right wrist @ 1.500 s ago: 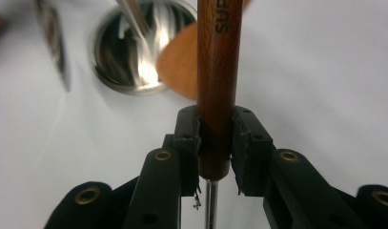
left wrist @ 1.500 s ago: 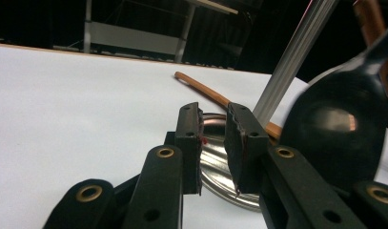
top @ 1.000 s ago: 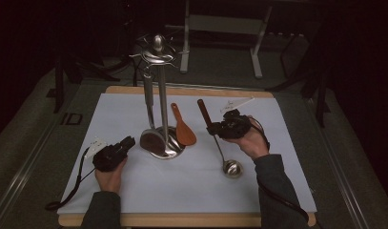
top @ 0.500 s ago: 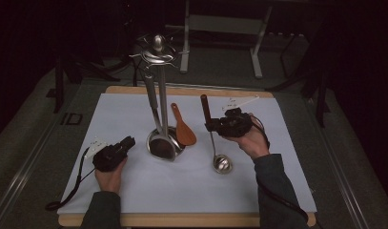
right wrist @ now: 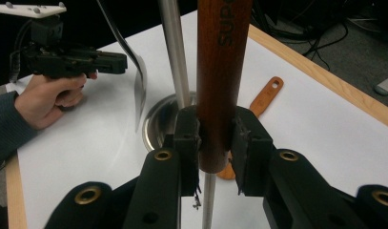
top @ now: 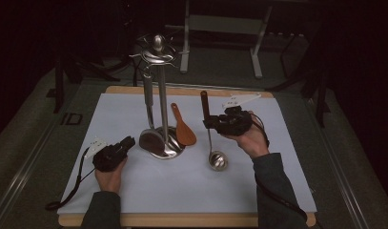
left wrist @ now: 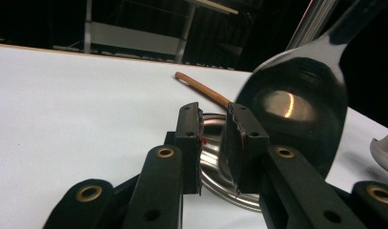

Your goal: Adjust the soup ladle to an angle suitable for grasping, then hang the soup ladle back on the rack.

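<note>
Ladle [top: 212, 143] in right gripper [top: 208, 123], beside stand [top: 159, 102]

In the right gripper view the ladle [right wrist: 223, 71] runs off the top edge, cutting its lettering short. In the left gripper view the jaws hide part of the stand's base [left wrist: 211, 162].

A dim lab or recording studio rather than a kitchen: the wooden-edged surface [top: 182, 220] is covered with a plain white sheet [top: 182, 186], black curtains fill the upper left of the frame, a metal equipment frame [top: 220, 24] stands at the top, cables [right wrist: 320, 24] trail over grey carpet
</note>
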`<state>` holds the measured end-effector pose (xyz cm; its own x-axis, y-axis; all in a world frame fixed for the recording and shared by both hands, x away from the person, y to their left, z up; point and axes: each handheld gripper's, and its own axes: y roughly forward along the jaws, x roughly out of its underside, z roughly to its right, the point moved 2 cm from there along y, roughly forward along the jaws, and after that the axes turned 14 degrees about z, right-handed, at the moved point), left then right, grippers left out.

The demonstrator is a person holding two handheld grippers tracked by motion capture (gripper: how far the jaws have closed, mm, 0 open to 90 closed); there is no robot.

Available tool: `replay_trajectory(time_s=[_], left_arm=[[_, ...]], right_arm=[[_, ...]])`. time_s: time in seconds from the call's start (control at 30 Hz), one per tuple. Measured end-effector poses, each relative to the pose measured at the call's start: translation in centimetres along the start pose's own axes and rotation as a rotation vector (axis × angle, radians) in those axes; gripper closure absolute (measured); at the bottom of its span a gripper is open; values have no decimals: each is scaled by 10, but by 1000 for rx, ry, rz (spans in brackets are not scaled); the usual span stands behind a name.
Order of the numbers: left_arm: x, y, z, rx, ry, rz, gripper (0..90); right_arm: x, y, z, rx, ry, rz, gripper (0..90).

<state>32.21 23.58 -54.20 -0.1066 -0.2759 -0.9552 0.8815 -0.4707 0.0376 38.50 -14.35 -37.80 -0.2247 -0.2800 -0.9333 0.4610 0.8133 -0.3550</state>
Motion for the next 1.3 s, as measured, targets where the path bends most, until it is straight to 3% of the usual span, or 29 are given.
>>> replay_trajectory(time_s=[1.3], left_arm=[[0, 0, 0, -1, -2, 2, 756]], right_arm=[[-15, -6, -7, -7, -1, 61, 742]])
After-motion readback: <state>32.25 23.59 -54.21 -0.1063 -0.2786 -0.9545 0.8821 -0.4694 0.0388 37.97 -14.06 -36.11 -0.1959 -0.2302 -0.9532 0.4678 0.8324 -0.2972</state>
